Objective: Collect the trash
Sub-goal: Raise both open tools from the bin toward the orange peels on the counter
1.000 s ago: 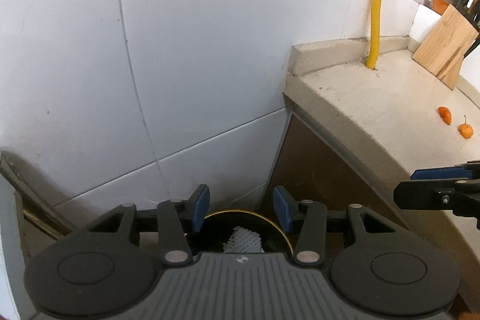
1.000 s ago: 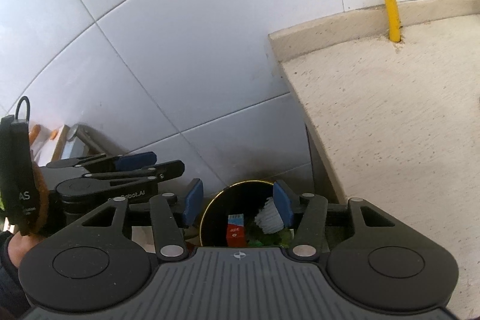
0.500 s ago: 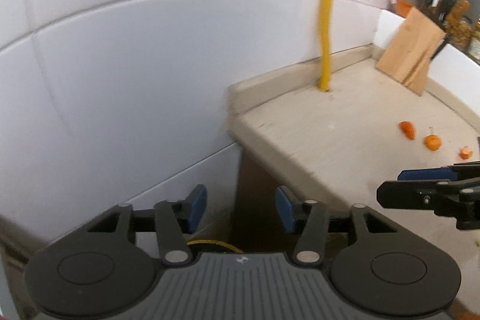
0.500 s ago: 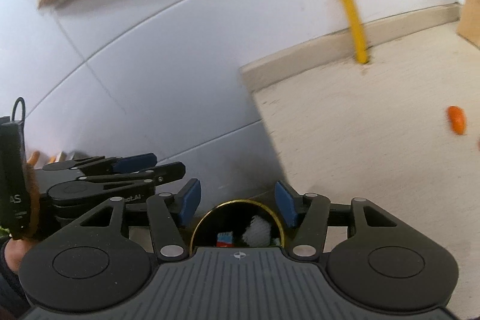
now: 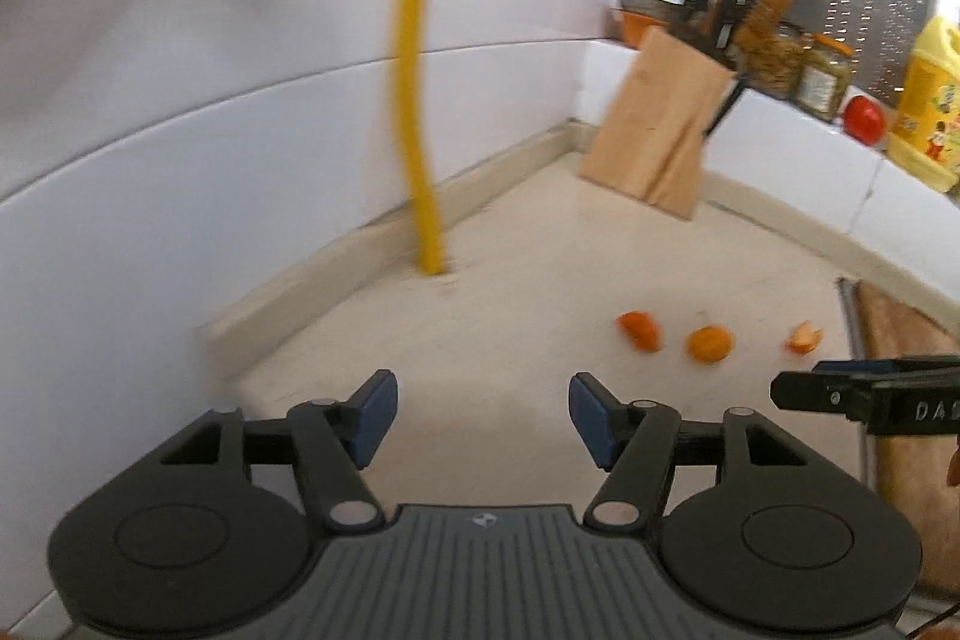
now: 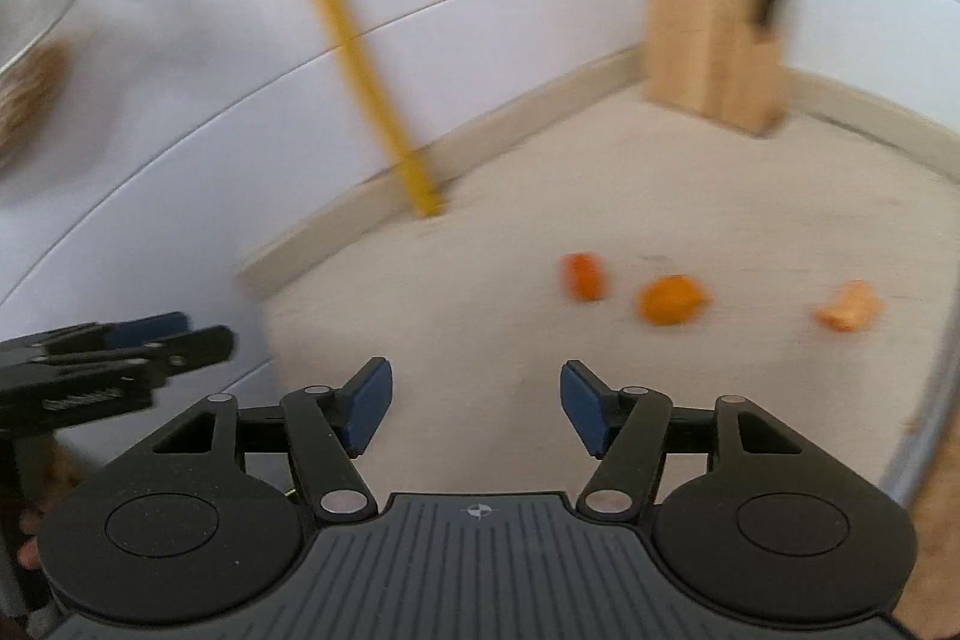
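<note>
**Both tongs released over the counter; three orange scraps ahead**

The white tiled wall [image 5: 180, 130] is glossy and flat, with thin grout lines. Below it, my view covers the beige stone counter [image 5: 510, 292], matte and speckled, edged by a low raised lip. A round yellow pipe [image 5: 417, 100] stands upright from the counter against the wall. A pale wooden knife block [image 5: 654, 136] stands tilted in the far corner, dark handles protruding.

My left gripper [image 5: 483, 415] has black linkage arms and blue rectangular pads; its jaws are opening with nothing between them. My right gripper [image 6: 477, 409], of the same build, is likewise opening and empty.

The trash lies on the counter ahead of both grippers: three small orange scraps [image 6: 669, 301] in a loose row, apart from each other, rounded and irregular. Blur hides their surface detail.
</note>
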Demonstrator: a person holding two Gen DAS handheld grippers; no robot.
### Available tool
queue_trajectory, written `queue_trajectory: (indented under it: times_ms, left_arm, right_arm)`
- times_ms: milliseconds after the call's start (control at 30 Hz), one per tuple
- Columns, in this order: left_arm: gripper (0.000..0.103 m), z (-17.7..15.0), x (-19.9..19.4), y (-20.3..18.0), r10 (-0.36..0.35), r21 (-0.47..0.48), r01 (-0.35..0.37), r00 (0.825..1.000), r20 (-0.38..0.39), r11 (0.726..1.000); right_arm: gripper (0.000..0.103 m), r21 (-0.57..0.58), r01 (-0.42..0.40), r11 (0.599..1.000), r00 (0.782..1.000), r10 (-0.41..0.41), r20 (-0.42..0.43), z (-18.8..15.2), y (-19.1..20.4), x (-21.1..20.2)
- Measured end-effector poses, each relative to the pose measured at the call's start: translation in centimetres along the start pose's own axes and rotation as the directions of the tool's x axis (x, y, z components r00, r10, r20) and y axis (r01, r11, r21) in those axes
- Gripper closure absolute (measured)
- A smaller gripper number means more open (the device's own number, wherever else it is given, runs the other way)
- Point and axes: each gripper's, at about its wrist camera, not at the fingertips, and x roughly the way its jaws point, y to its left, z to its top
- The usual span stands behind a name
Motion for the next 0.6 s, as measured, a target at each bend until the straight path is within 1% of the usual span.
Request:
queue_trajectory:
  times_ms: [133,200,300,400,467,600]
  left_arm:
    - [0.045,1.6,3.9,-2.4,-0.095,-0.025,0.094,0.994,-0.045,0.995]
    - [0.045,2.3,6.1,-3.4,-0.126,-0.046,0.123,0.99,-0.066,0.991]
    - [0.045,3.2,9.1,-4.8,-0.154,-0.077,0.147,0.983,-0.096,0.986]
    - [0.045,3.6,11.4,-6.1,-0.167,-0.084,0.157,0.978,-0.123,0.984]
    - [0.045,3.6,12.7,-7.0,-0.191,-0.094,0.179,0.971,-0.143,0.979]
    - [0.045,3.1,14.7,-8.7,-0.217,-0.083,0.205,0.959,-0.182,0.975]
  right_arm:
    - [0.031,0.025,0.114,0.993,0.993,-0.115,0.029,0.4,-3.3,-1.1]
    - [0.031,0.05,0.152,0.987,0.987,-0.154,0.037,0.6,-4.8,-1.5]
    - [0.031,0.074,0.206,0.976,0.977,-0.21,0.043,0.9,-6.5,-1.2]
    - [0.031,0.094,0.235,0.967,0.97,-0.239,0.037,0.6,-8.2,-1.1]
    - [0.03,0.105,0.249,0.963,0.967,-0.253,0.028,0.4,-9.2,-1.0]
    - [0.03,0.119,0.272,0.955,0.961,-0.277,0.026,0.3,-10.9,-1.0]
